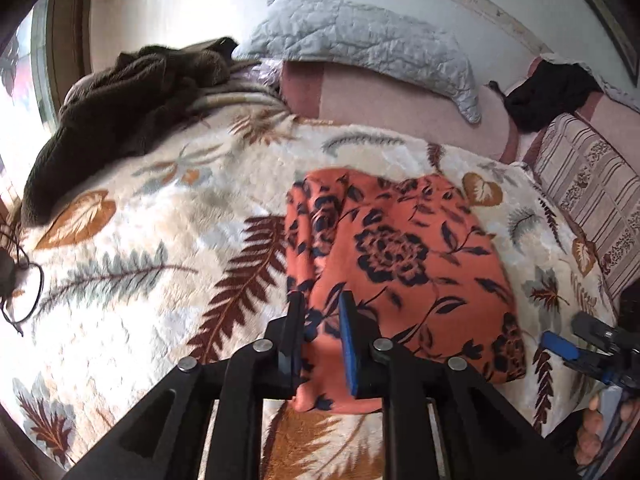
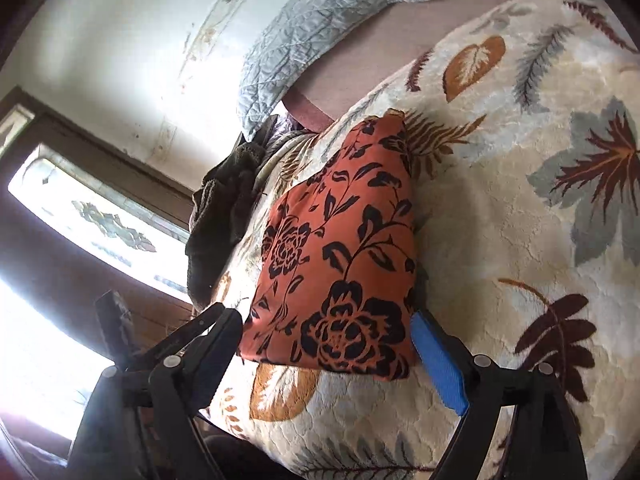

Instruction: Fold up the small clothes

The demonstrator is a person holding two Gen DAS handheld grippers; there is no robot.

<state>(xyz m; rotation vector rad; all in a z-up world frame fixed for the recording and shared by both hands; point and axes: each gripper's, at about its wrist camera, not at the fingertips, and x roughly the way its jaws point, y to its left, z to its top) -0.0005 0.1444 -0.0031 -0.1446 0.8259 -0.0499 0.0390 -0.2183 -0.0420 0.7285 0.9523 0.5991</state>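
Observation:
An orange garment with a dark flower print (image 1: pixel 400 248) lies folded into a compact shape on the leaf-patterned blanket (image 1: pixel 160 240). My left gripper (image 1: pixel 322 300) hovers over the garment's near left edge. A narrow gap shows between its fingers, with cloth under them and the pads not pressing. In the right wrist view the same garment (image 2: pixel 340 260) lies just ahead of my right gripper (image 2: pixel 326 320), whose jaws stand wide open on either side of its near edge without touching. The right gripper (image 1: pixel 558 346) also shows at the right edge of the left wrist view, held by a hand (image 1: pixel 600 420).
A brown fleece (image 1: pixel 120 112) is heaped at the back left of the bed. A grey quilted pillow (image 1: pixel 360 44) leans on the wall, with a black garment (image 1: pixel 548 96) and a striped cushion (image 1: pixel 592 192) to its right. A dark cord (image 1: pixel 24 280) lies at the left edge.

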